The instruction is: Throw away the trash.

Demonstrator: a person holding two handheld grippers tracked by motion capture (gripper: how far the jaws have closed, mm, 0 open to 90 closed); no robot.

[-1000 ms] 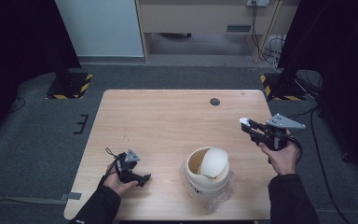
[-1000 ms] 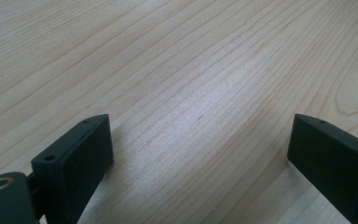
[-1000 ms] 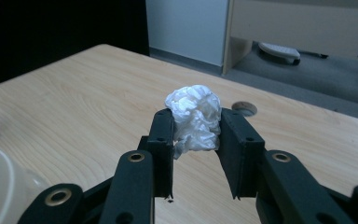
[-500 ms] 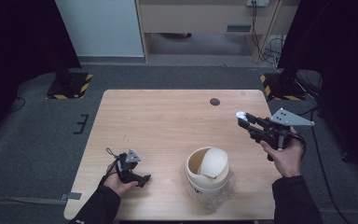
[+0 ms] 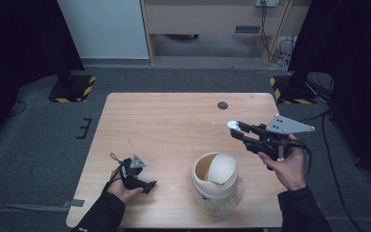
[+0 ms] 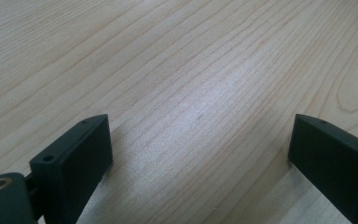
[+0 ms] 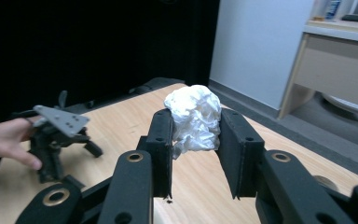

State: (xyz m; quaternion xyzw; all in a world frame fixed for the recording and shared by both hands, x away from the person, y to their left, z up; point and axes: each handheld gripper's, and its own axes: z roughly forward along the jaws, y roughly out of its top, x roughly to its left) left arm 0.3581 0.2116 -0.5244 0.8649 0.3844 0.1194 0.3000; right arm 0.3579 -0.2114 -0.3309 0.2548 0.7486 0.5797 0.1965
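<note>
Wooden surface [image 5: 174, 130] sits on grey carpet, dark curtains both sides, a desk at the far wall. White swing-lid bin [image 5: 216, 176] stands near the near edge, right of centre, lid tilted inward. Small dark disc [image 5: 222, 105] lies by the far edge.

Right gripper [image 5: 235, 128] is held above the surface's right side, just beyond the bin, pointing left. Its jaws are clamped on a crumpled white paper wad [image 7: 193, 116], which bulges above the jaw tips. Versus 1.0 s ago: it has moved up and slightly toward the far side, and the grey plate on top has tilted up more.

Left gripper [image 5: 145, 185] rests low on the near-left of the surface, unchanged in place. Jaws spread wide with only bare wood grain between them.
</note>
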